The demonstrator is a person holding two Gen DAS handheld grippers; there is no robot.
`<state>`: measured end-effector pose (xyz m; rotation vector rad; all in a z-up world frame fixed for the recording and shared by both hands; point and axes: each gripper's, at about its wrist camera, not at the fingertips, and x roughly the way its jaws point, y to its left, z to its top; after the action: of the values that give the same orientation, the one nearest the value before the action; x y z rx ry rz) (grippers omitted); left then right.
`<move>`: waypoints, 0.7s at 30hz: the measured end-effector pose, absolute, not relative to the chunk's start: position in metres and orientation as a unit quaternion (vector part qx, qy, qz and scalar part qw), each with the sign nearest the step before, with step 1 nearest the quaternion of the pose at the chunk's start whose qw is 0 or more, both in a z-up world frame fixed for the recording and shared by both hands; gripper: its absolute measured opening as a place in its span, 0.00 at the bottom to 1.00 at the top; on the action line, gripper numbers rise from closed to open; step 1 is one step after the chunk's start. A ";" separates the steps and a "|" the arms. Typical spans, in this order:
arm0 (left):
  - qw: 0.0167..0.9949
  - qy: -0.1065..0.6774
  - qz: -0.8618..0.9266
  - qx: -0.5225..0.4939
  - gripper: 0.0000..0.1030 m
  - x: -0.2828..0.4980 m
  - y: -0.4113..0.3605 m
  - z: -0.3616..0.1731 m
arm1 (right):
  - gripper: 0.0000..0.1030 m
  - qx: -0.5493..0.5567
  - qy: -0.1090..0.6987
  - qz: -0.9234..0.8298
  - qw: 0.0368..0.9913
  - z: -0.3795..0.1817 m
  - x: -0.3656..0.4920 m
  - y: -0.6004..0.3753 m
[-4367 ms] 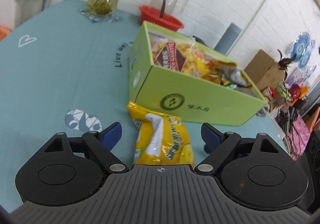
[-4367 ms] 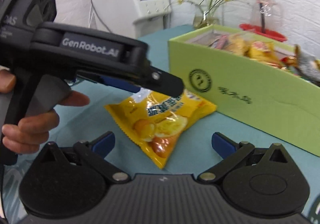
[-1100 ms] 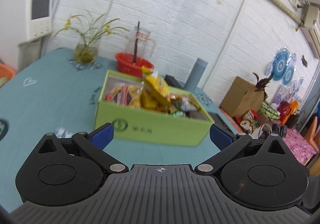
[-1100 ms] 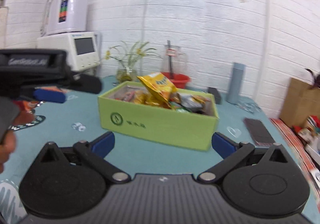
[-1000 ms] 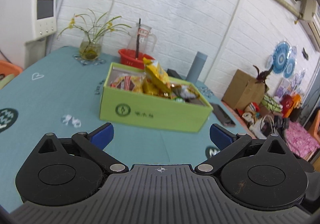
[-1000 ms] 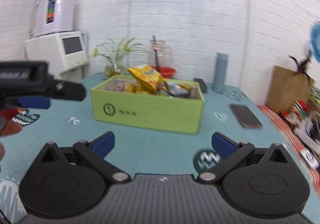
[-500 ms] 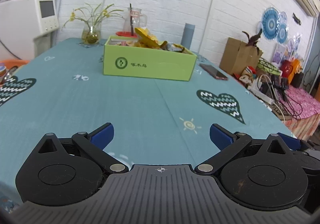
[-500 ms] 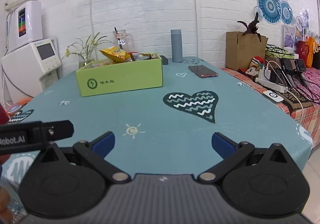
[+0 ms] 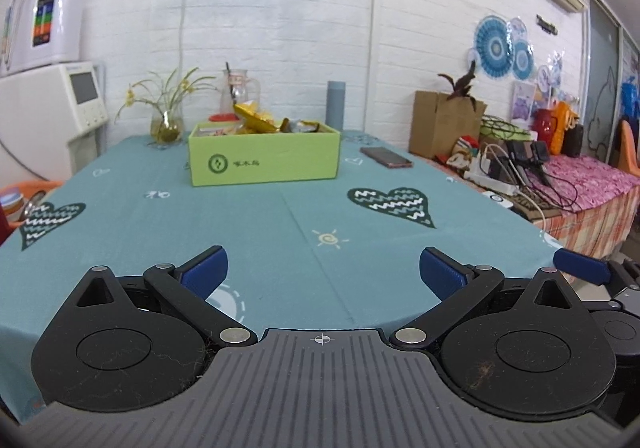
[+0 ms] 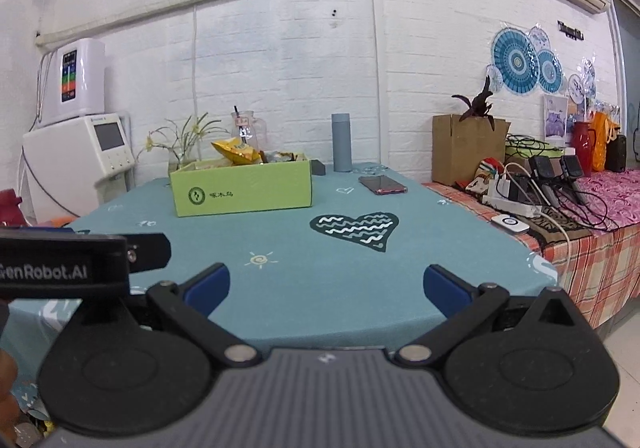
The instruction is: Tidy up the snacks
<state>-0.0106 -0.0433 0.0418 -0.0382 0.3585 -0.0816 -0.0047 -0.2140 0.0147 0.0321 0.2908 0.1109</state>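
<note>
A light green box (image 9: 264, 157) stands far off on the teal tablecloth (image 9: 280, 232), with snack bags in it. A yellow bag (image 9: 252, 119) sticks up above its rim. The box (image 10: 242, 187) and the yellow bag (image 10: 236, 155) also show in the right wrist view. My left gripper (image 9: 323, 272) is open and empty, low over the table's near edge. My right gripper (image 10: 326, 290) is open and empty, at the near edge too. The left gripper's body (image 10: 64, 268) shows at the left of the right wrist view.
A phone (image 9: 386, 157), a grey flask (image 9: 335, 105), a glass jug (image 9: 236, 91) and a flower vase (image 9: 166, 123) stand near the box. A side table (image 10: 568, 207) on the right holds chargers, cables and a cardboard box (image 10: 466, 145). A white appliance (image 10: 80, 159) stands left.
The yellow bag went from the table into the box. Both grippers, open all along, have drawn far back from the box to the table's near edge.
</note>
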 end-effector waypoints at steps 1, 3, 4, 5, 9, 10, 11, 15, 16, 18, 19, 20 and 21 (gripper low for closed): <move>0.983 0.177 -0.042 -0.017 0.89 -0.012 -0.044 0.042 | 1.00 0.017 0.141 0.055 0.988 0.014 -0.006 -0.217; 0.984 0.171 -0.044 -0.015 0.89 -0.017 -0.045 0.041 | 1.00 0.025 0.143 0.056 0.988 0.011 -0.008 -0.222; 0.985 0.168 -0.045 -0.014 0.89 -0.019 -0.045 0.040 | 1.00 0.032 0.146 0.058 0.987 0.009 -0.008 -0.225; 0.985 0.165 -0.043 -0.012 0.89 -0.022 -0.045 0.039 | 1.00 0.040 0.149 0.056 0.986 0.008 -0.007 -0.227; 0.986 0.165 -0.034 -0.010 0.89 -0.019 -0.043 0.038 | 1.00 0.050 0.156 0.040 0.986 0.005 -0.001 -0.231; 0.985 0.168 -0.032 -0.009 0.89 -0.018 -0.043 0.038 | 1.00 0.053 0.156 0.040 0.986 0.005 -0.001 -0.232; 0.985 0.169 -0.029 -0.008 0.89 -0.017 -0.042 0.036 | 1.00 0.054 0.156 0.040 0.985 0.004 -0.001 -0.233; 0.985 0.171 -0.026 -0.001 0.89 -0.016 -0.045 0.034 | 1.00 0.057 0.159 0.039 0.985 0.002 0.003 -0.237; 0.985 0.171 -0.026 0.003 0.89 -0.016 -0.046 0.033 | 1.00 0.059 0.160 0.040 0.984 0.001 0.004 -0.238; 0.985 0.172 -0.027 0.005 0.88 -0.016 -0.046 0.032 | 1.00 0.063 0.165 0.044 0.983 -0.001 0.006 -0.238; 0.985 0.172 -0.027 0.004 0.88 -0.016 -0.046 0.032 | 1.00 0.063 0.168 0.047 0.983 -0.002 0.008 -0.239; 0.984 0.173 -0.027 0.003 0.88 -0.016 -0.046 0.033 | 1.00 0.062 0.171 0.050 0.982 -0.003 0.010 -0.240; 0.984 0.175 -0.027 0.002 0.88 -0.015 -0.046 0.033 | 1.00 0.062 0.172 0.052 0.982 -0.004 0.011 -0.240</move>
<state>-0.0152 -0.0459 0.0325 0.0039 0.3517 -0.0543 0.0114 -0.2400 -0.0036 0.1239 0.3470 0.1042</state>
